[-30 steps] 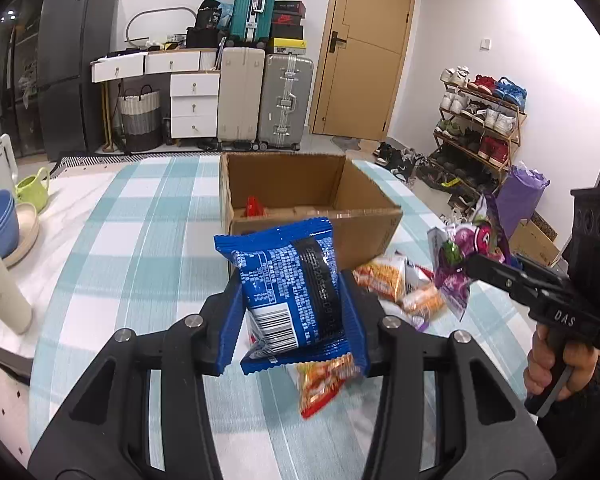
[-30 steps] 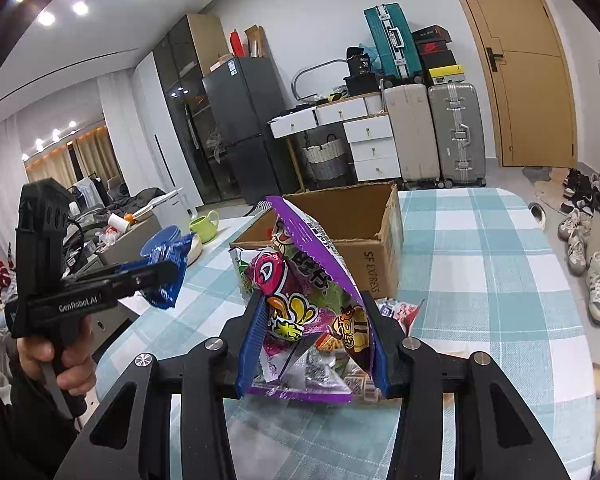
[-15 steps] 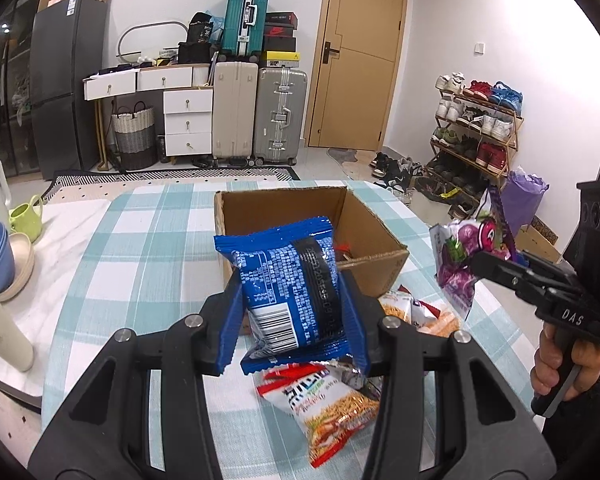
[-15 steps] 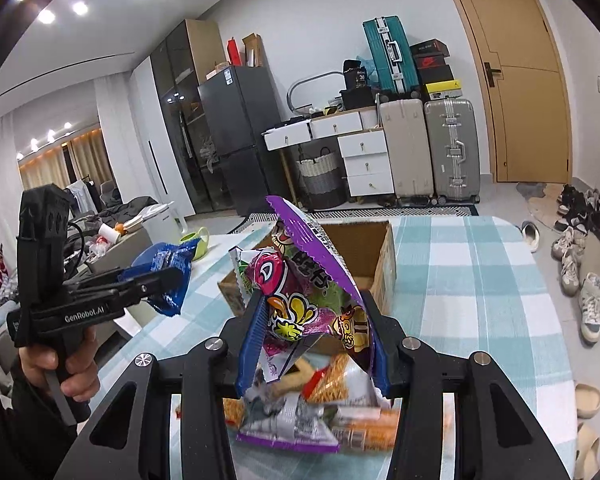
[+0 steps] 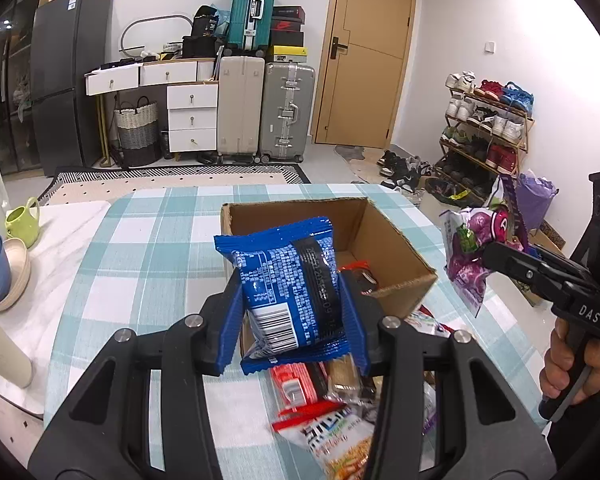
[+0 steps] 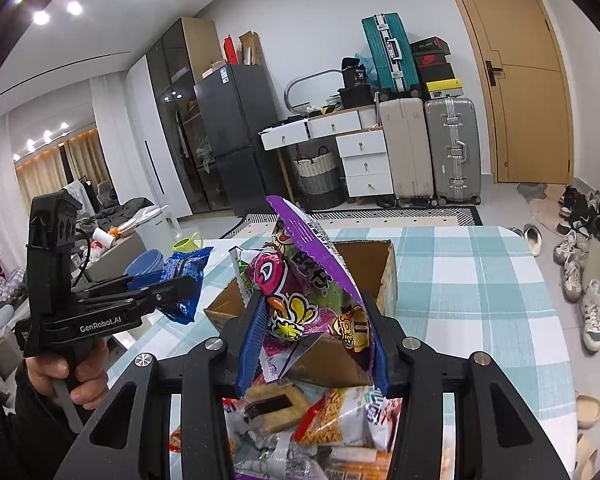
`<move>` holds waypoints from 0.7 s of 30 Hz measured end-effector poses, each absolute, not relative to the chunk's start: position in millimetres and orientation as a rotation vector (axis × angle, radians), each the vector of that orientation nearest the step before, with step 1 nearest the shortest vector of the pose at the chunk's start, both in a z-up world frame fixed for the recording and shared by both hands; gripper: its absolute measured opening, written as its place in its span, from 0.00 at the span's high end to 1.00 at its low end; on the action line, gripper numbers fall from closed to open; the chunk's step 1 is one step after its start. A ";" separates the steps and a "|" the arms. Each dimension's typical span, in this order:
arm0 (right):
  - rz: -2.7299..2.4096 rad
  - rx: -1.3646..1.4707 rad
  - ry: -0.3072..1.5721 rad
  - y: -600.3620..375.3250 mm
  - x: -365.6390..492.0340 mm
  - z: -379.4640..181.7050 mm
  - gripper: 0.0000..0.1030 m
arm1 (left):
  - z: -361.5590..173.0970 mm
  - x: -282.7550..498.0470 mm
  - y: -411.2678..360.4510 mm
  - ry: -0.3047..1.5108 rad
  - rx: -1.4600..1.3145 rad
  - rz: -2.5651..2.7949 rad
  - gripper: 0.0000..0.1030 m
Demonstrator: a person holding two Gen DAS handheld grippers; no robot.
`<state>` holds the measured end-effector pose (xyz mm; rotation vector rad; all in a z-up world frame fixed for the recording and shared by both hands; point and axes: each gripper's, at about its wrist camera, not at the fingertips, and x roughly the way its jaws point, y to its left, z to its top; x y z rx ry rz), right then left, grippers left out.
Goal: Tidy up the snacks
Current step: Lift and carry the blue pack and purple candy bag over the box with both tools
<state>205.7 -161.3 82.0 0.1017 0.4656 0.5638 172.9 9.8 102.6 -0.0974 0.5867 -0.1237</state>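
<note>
Left wrist view: the left gripper [image 5: 292, 300] has its jaws clamped on the 2 side edges of a blue snack packet [image 5: 290, 286], held in the air just in front of the cardboard box [image 5: 396, 240] and above its near wall. The packet stands upright, long axis vertical, its printed back with the barcode facing the camera and its crimped top edge tipped toward the box. Inside the box at least 1 red-wrapped snack [image 5: 356, 270] already lies on the floor, so packing has begun. In front of the box, on the checked surface [image 5: 112, 264], a loose pile of snacks [image 5: 332, 412] waits. To the right of the box the right gripper [image 5: 496, 258] carries a purple snack bag [image 5: 470, 258], also off the surface.

Right wrist view: the right gripper [image 6: 312, 320] has its jaws closed on the purple snack bag [image 6: 300, 296], which hangs in front of the box [image 6: 384, 268] with its long axis roughly vertical, its purple top flap leaning up and toward the box. Left of the box the left gripper [image 6: 168, 290] holds the blue packet [image 6: 184, 276]. Below, in front of the box, many packets [image 6: 332, 420] remain heaped.

Judging from this, the task is early: 2 packets are in transit, not yet dropped in, and most of the pile is left.
</note>
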 end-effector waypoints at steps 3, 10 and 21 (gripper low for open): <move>0.566 0.113 0.475 -160.3 216.8 80.3 0.56 | 103.4 186.6 9.8 0.591 -0.099 -0.119 0.60; 0.557 0.120 0.507 -156.7 243.4 72.4 0.56 | 102.0 223.0 11.9 0.607 -0.102 -0.100 0.60; 0.551 0.101 0.562 -139.6 282.4 57.8 0.56 | 81.7 278.1 8.8 0.658 -0.086 -0.073 0.60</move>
